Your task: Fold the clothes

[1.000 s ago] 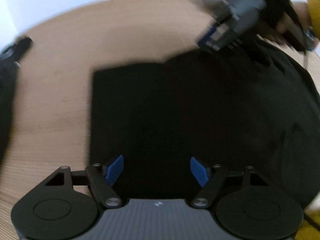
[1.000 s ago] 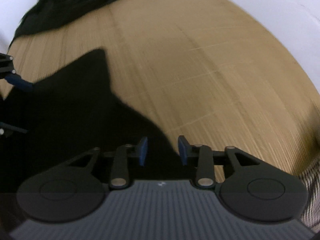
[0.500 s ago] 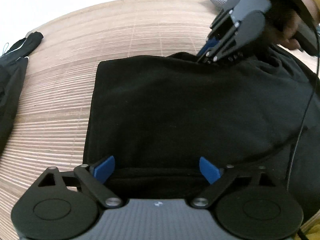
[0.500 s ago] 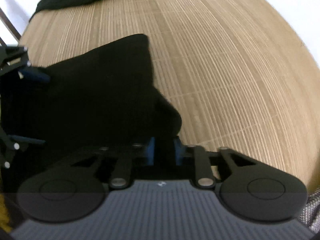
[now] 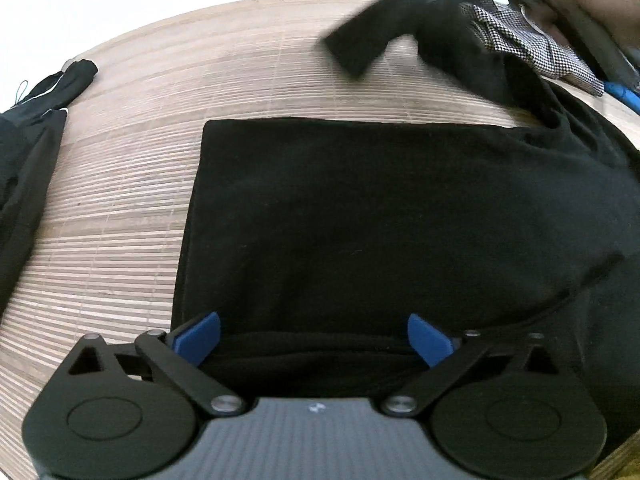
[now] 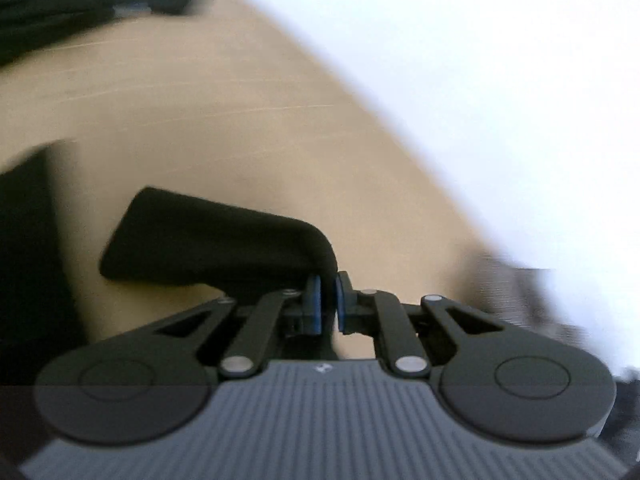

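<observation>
Now your right gripper [image 6: 328, 300] has lifted the black sleeve [image 6: 216, 240] off the desk [image 5: 120, 200], jaws pinching it tight. Your left gripper [image 5: 314, 338] stays spread wide over the black top [image 5: 360, 220], mid-frame. I think the sleeve fold comes next.

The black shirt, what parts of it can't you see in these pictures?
- Left wrist view: the black shirt runs off the right edge, and its near hem is hidden behind the open left gripper.
- Right wrist view: the sleeve pinched by the right gripper is motion-blurred; the shirt's body is cut off at left.
</observation>
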Demonstrator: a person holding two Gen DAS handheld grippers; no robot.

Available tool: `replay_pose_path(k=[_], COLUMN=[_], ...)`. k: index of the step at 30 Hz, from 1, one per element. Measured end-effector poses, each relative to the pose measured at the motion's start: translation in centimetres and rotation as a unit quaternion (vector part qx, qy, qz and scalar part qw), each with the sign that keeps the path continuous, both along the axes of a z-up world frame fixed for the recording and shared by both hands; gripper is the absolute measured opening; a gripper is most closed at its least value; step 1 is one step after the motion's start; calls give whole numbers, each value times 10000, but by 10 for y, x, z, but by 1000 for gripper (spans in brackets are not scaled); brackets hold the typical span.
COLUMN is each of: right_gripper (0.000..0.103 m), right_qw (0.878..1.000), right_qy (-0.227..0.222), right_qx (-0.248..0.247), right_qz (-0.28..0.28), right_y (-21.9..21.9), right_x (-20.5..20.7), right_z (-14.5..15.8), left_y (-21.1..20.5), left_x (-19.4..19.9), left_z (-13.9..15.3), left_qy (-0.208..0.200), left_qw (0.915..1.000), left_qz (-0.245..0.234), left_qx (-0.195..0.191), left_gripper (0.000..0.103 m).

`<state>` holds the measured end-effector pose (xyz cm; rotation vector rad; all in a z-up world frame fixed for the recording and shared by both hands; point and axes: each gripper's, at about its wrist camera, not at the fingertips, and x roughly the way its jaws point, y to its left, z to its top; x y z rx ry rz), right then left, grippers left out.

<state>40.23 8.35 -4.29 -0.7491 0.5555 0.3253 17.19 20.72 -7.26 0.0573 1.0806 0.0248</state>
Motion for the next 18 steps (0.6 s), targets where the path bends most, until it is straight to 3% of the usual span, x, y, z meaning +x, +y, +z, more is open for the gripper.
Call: replay_pose_path(k=[2, 3, 5, 6, 8, 12, 15, 18], right_gripper=[15, 26, 39, 41, 45, 63, 64, 64], right_qw=[9937, 9888, 9797, 9767, 9729, 9769, 9815, 9759], right_qy=[-497, -495, -205, -97, 2, 102, 524, 919], right_qx=[-23, 4, 298, 529, 953, 1068, 947, 960], right_qz=[-1005, -1408, -1972, -2077, -2105, -1848, -1579, -1730], right_y=[-14, -22, -44, -54, -75, -98, -121, -153], right_x=[39, 56, 76, 76, 65, 15, -28, -66], right_z=[13, 19, 31, 37, 47, 46, 29, 5], left_y=[-1, -2, -3, -4, -4, -3, -1, 5], left_x=[0, 0, 0, 0, 1, 4, 7, 17], left_z=[0, 0, 0, 1, 1, 2, 8, 17], left_qy=[-11, -11, -14, -16, -5, 41, -33, -231], left_qw=[10000, 10000, 10000, 10000, 10000, 9999, 9998, 9993], left_qz=[-11, -17, -26, -33, -62, -108, -180, -213], left_qx=[20, 33, 44, 45, 42, 48, 117, 204], left_gripper=[103, 103, 103, 103, 103, 103, 96, 96])
